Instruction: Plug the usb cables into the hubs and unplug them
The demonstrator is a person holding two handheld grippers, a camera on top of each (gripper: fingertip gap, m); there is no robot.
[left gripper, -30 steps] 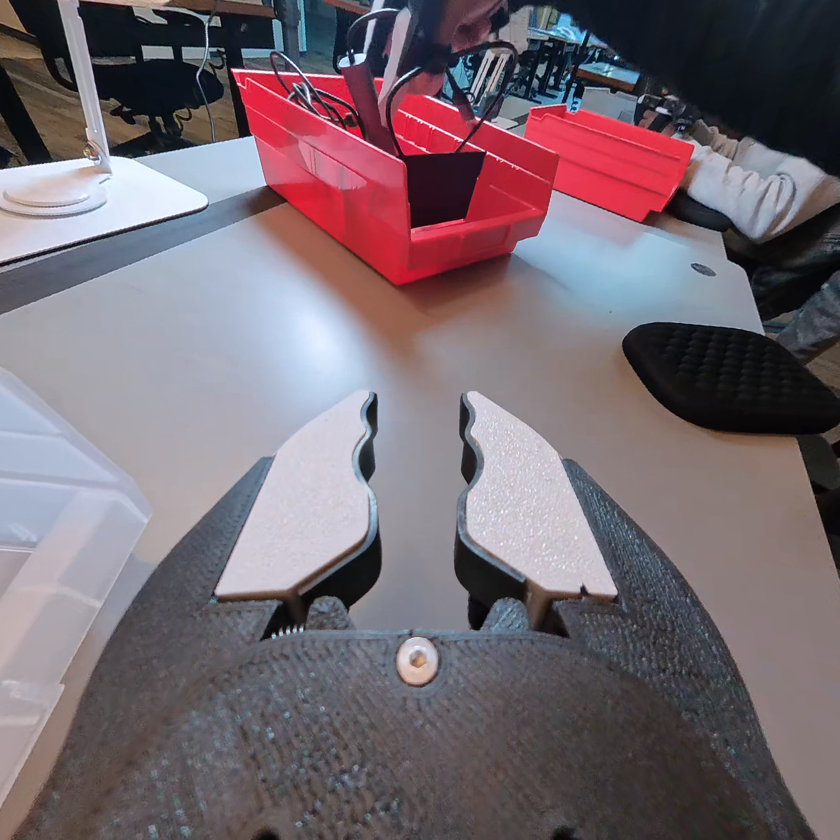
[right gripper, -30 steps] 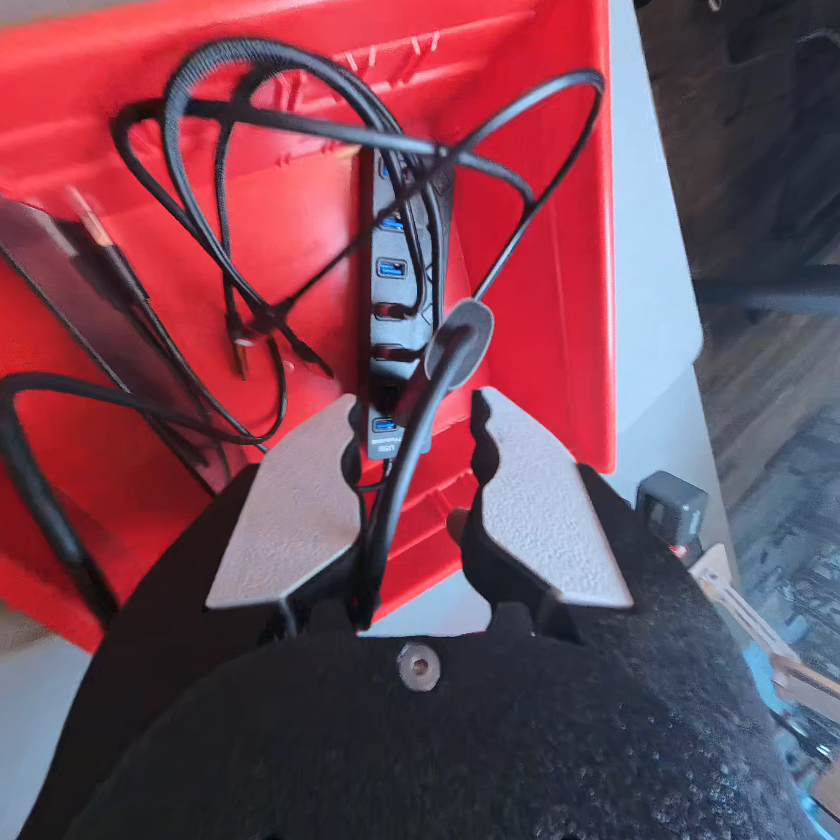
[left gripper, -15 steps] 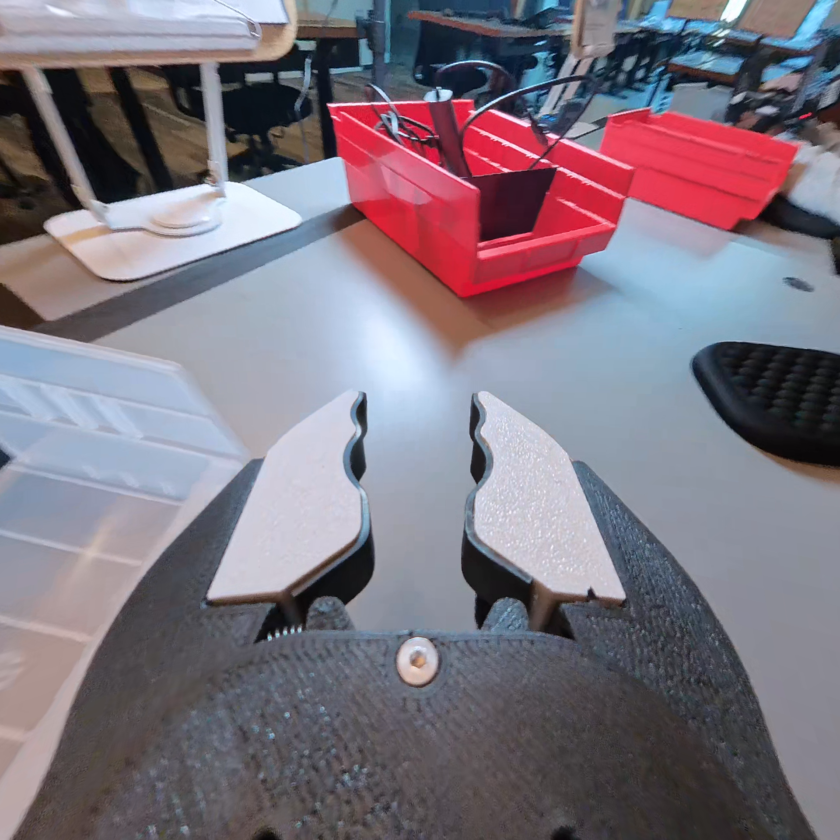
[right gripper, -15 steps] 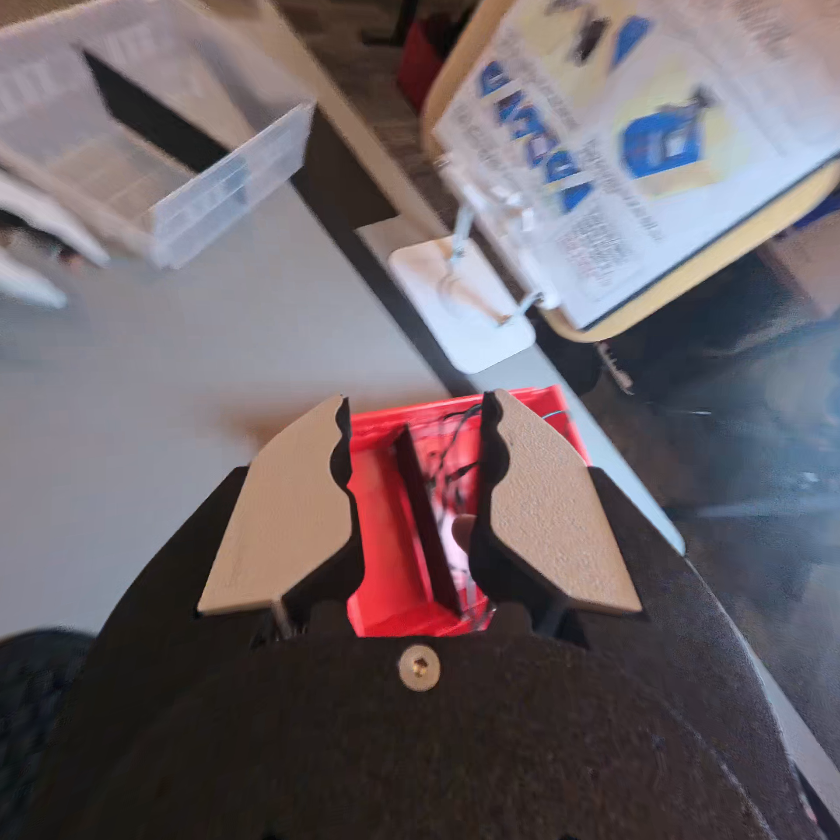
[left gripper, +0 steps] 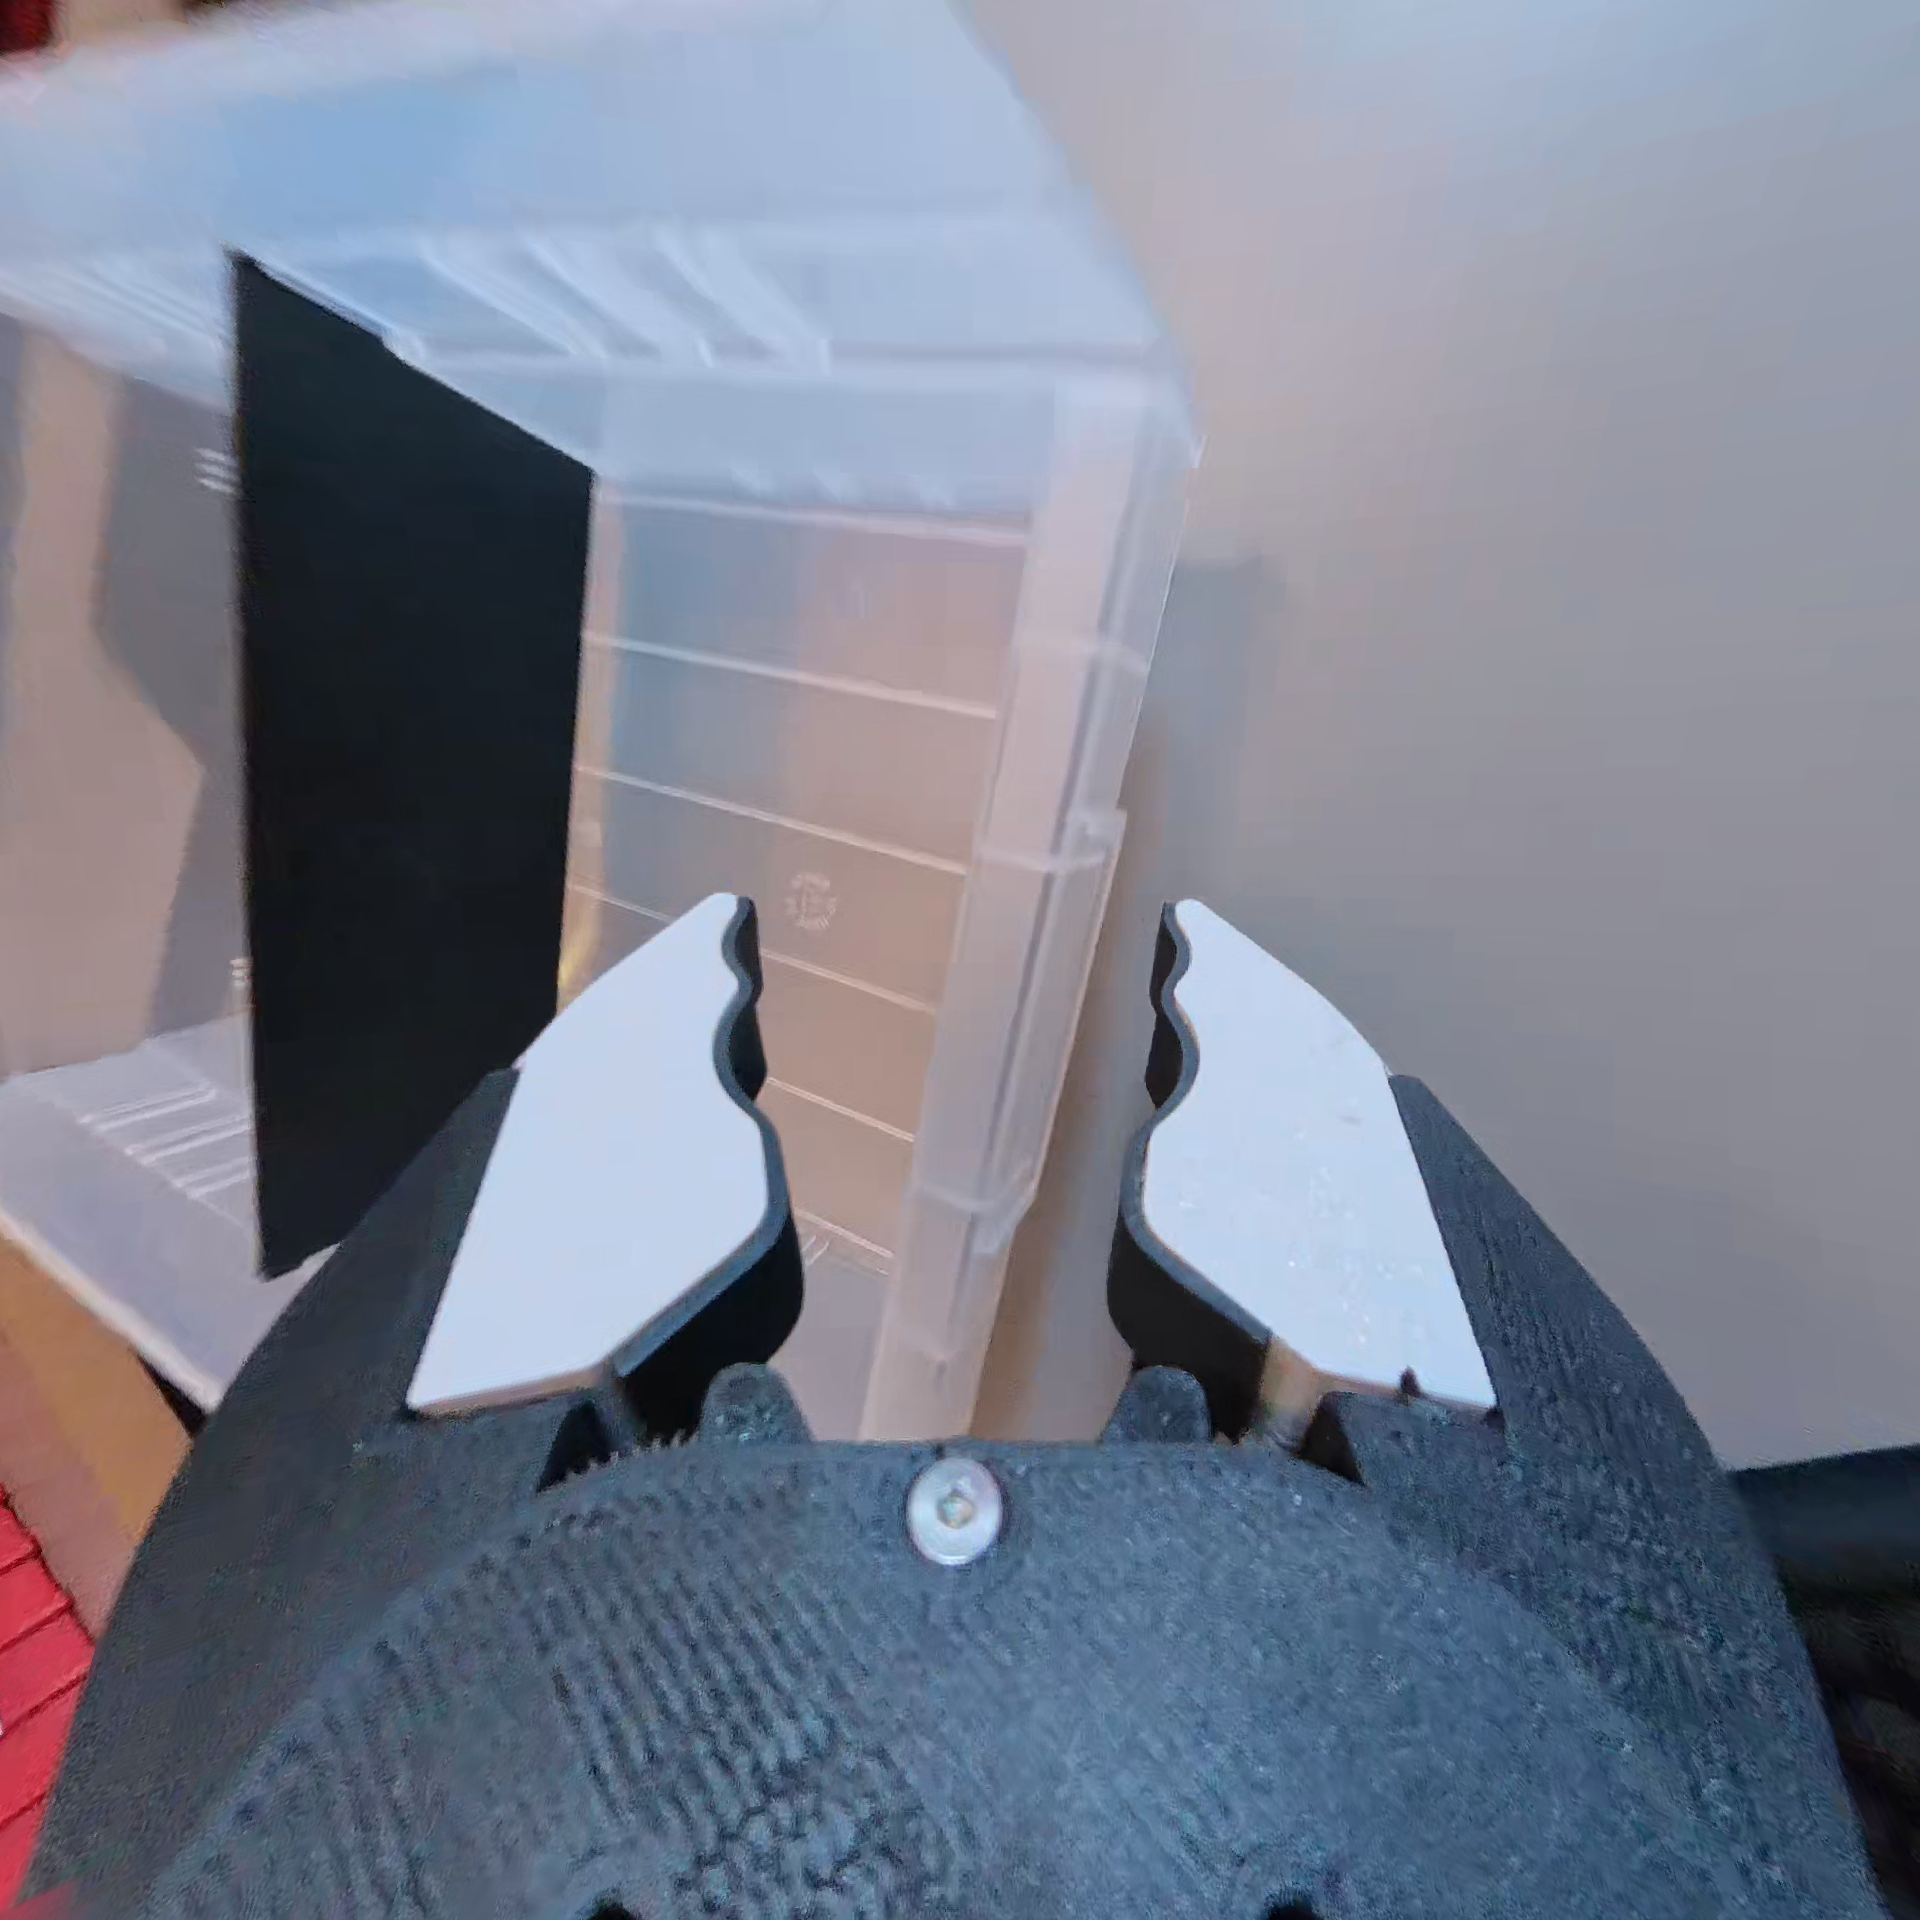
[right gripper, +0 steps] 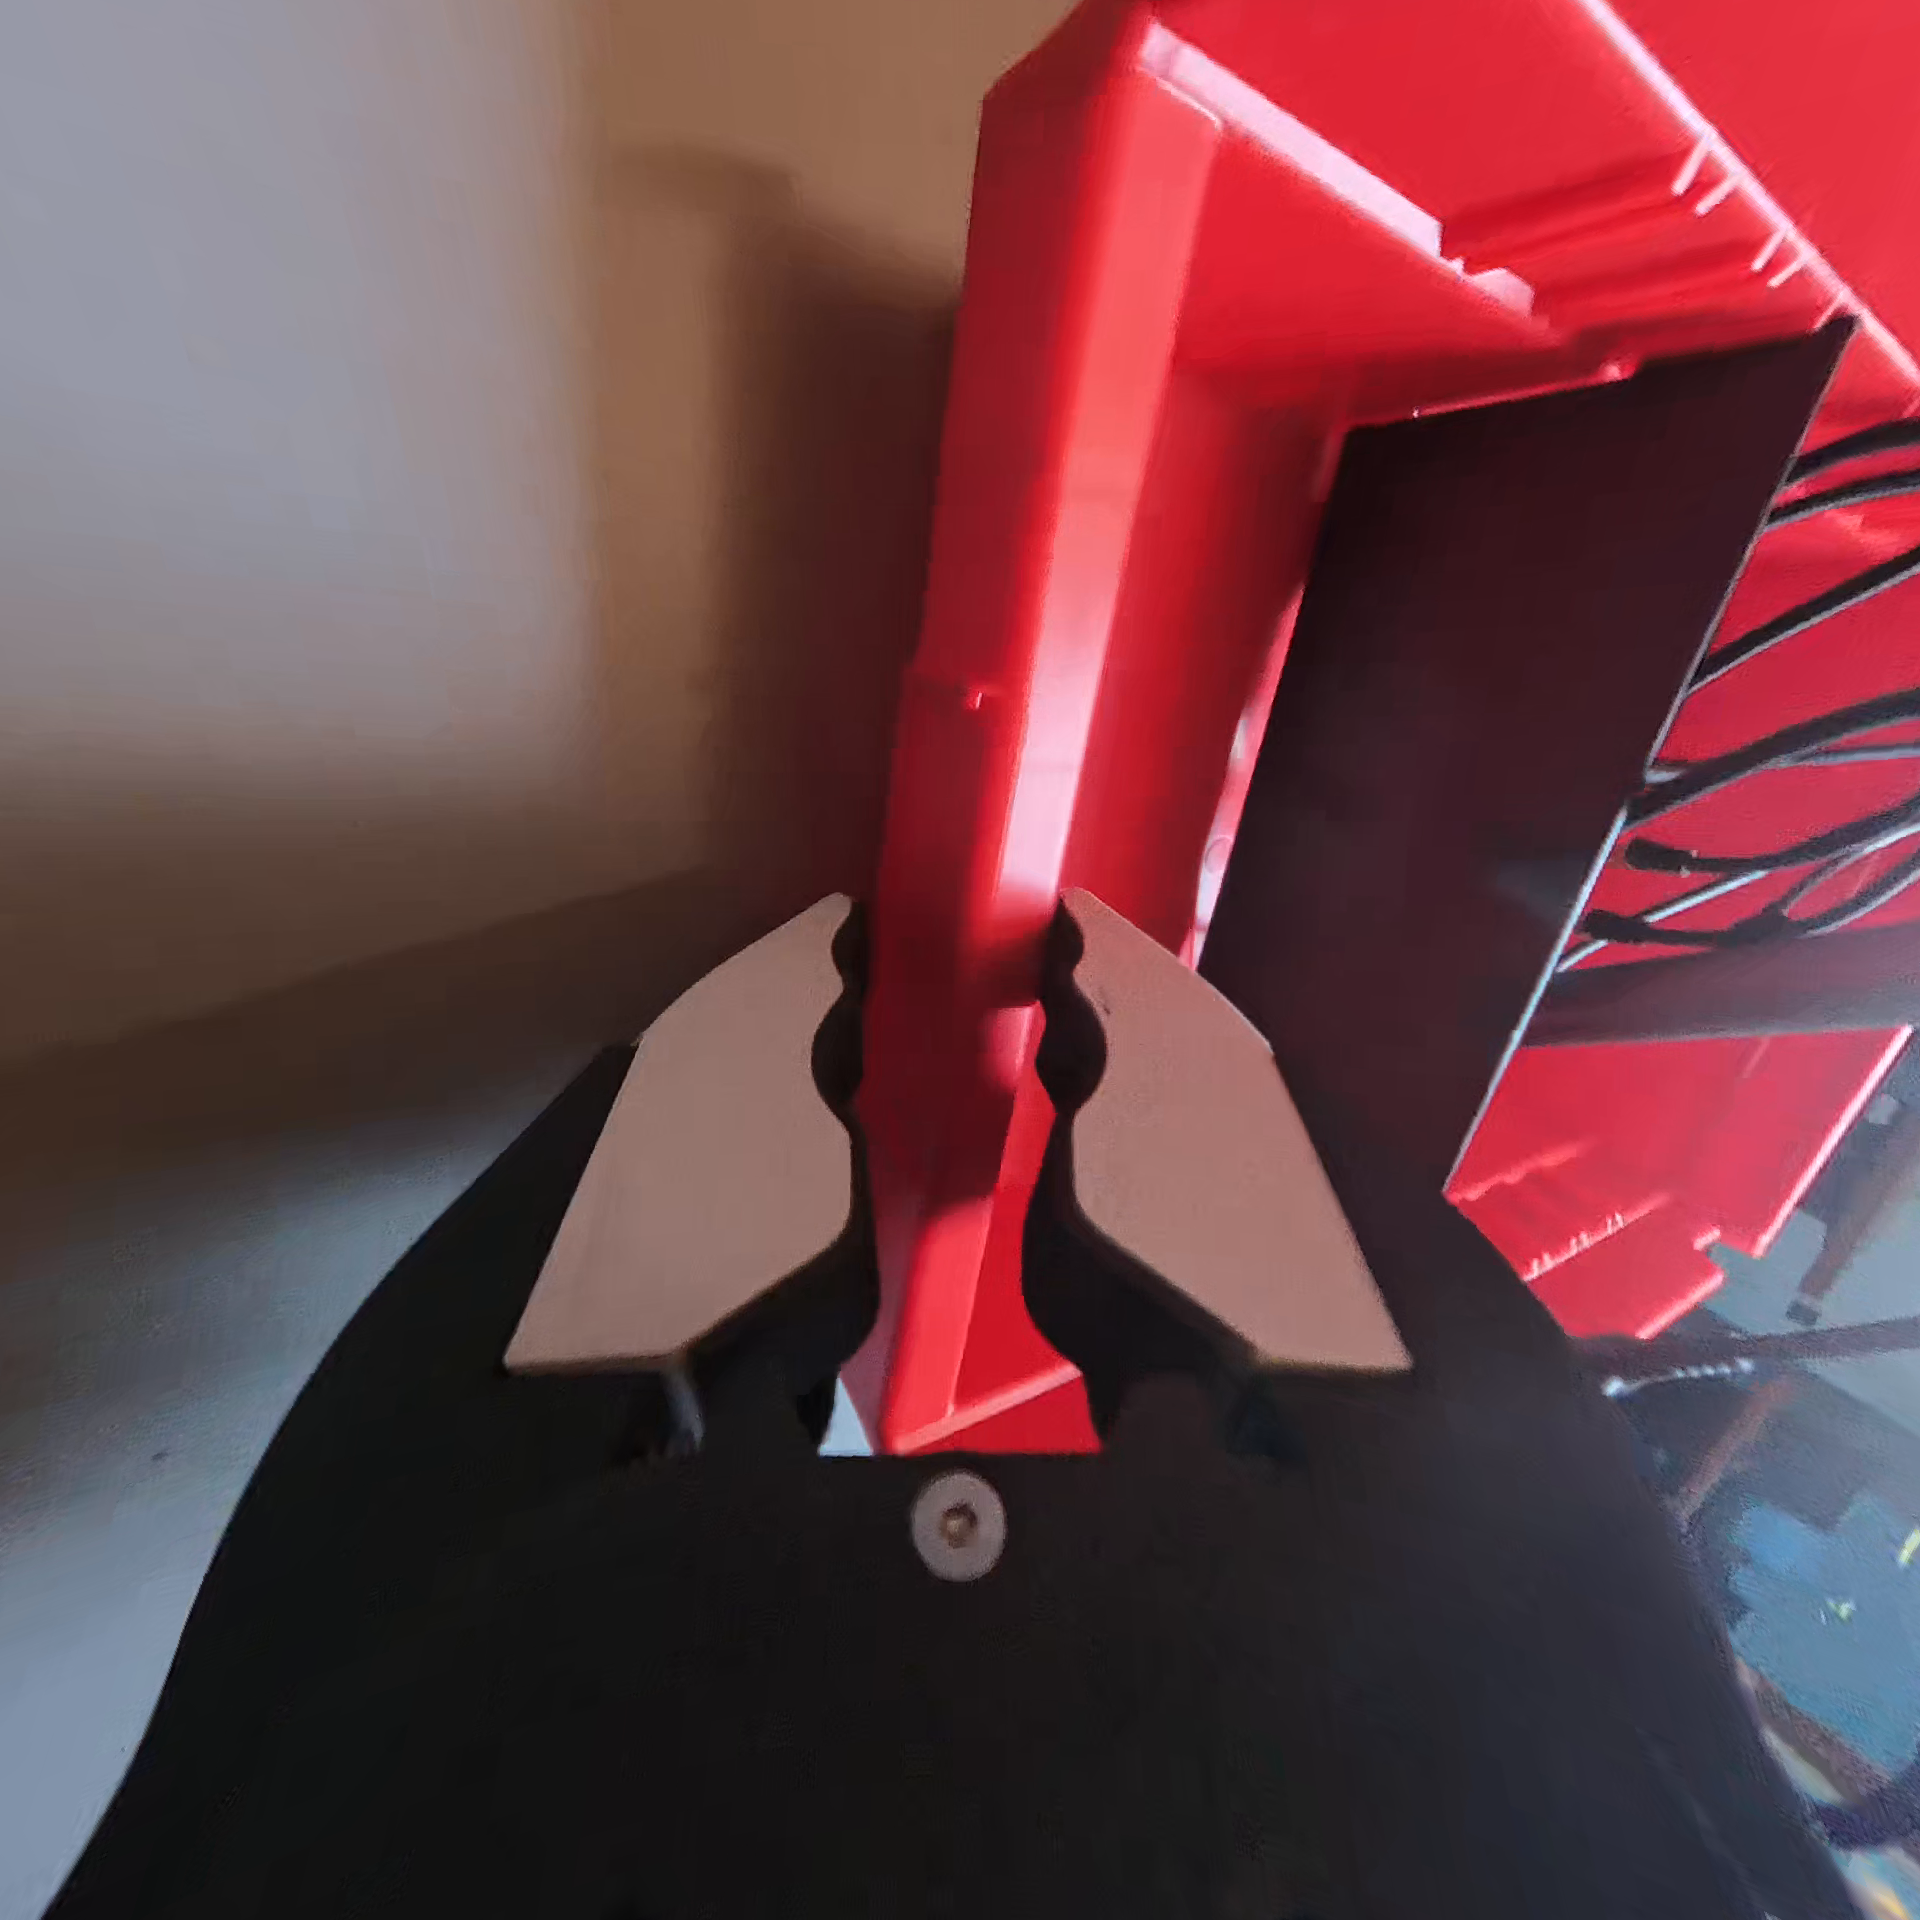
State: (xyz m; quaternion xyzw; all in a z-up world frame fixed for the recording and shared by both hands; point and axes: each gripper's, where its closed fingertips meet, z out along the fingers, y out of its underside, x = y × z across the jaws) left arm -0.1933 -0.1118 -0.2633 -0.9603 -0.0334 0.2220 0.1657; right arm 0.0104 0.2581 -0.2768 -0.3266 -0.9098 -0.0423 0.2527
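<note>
Cables [right gripper: 1797, 831] lie tangled inside the red bin [right gripper: 1049, 644], whose corner wall the right hand-held gripper [right gripper: 951, 920] clamps, seemingly to reposition it on the desk [right gripper: 312, 436], while the left hand-held gripper [left gripper: 956, 914] gapes empty astride the clear bin [left gripper: 1049, 831] corner.

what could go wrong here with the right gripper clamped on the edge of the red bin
1. The right gripper grips only one wall of the red bin, so the bin might tilt or slip if it is dragged or lifted.
2. The black cables lie loose and tangled inside, so a jolt could shift or spill them.
3. The left gripper is open beside the clear bin and could knock its corner.
</note>
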